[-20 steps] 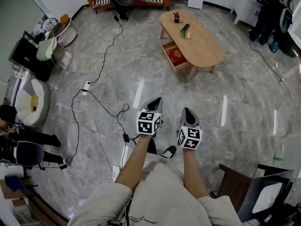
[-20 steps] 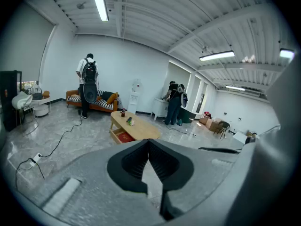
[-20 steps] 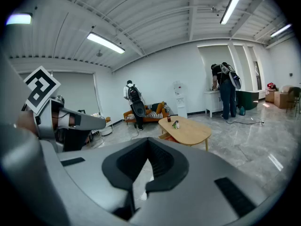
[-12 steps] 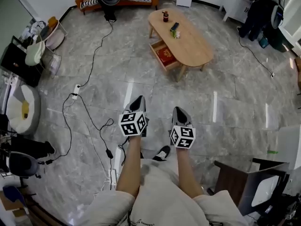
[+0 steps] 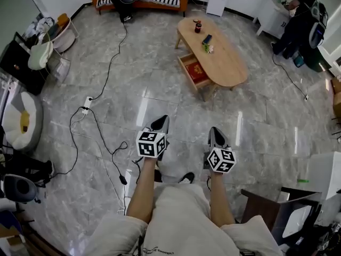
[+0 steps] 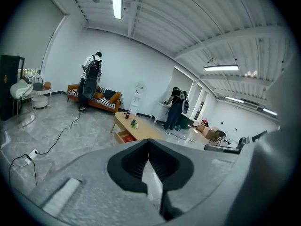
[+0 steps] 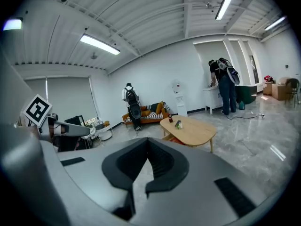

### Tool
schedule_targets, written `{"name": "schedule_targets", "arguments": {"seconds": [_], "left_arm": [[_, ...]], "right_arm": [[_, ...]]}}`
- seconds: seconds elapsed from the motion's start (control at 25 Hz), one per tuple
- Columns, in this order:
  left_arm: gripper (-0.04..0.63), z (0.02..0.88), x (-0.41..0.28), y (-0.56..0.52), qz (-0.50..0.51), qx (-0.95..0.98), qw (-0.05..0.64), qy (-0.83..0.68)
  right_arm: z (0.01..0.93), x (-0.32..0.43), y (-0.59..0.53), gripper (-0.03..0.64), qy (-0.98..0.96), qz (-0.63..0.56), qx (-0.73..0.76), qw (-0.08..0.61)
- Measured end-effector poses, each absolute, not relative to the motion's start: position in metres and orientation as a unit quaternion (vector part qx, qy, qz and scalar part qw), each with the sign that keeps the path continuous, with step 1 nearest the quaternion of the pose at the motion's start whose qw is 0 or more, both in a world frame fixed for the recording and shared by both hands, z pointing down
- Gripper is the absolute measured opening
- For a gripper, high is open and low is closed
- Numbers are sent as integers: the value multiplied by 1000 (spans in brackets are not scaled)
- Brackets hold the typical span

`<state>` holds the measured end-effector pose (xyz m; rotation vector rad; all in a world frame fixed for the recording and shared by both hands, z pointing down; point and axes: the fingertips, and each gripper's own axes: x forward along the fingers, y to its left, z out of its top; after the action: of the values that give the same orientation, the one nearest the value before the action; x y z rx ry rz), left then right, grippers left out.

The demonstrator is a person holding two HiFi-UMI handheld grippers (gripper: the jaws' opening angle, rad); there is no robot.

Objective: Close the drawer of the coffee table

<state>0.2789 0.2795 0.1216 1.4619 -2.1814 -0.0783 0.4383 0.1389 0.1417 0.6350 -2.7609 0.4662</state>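
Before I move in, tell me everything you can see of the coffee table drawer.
The drawer is a shallow box of light wood, matching the oval coffee table. It is pulled well out from under the table's long side, the side facing the person, so its inside is open from above. A flat red item lies in it and covers much of the bottom. No handle can be made out at this distance. Apart from the table holding it, nothing touches it.

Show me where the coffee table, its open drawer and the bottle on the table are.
coffee table [image 5: 226, 63]: head view, bare wooden top.
drawer [image 5: 187, 72]: head view, its outer front rim.
bottle [image 5: 198, 26]: head view, its body.
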Motion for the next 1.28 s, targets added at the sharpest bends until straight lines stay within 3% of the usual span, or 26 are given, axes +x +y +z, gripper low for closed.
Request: {"name": "schedule_targets", "arguments": {"seconds": [1.0, 1.28], "left_arm": [[9, 118, 135, 337, -44, 612, 241, -752], [9, 132, 92, 335, -21, 614, 256, -746]], "right_arm": [[155, 313, 177, 15, -933, 214, 244, 157], [176, 238, 159, 15, -917, 275, 243, 155]]}}
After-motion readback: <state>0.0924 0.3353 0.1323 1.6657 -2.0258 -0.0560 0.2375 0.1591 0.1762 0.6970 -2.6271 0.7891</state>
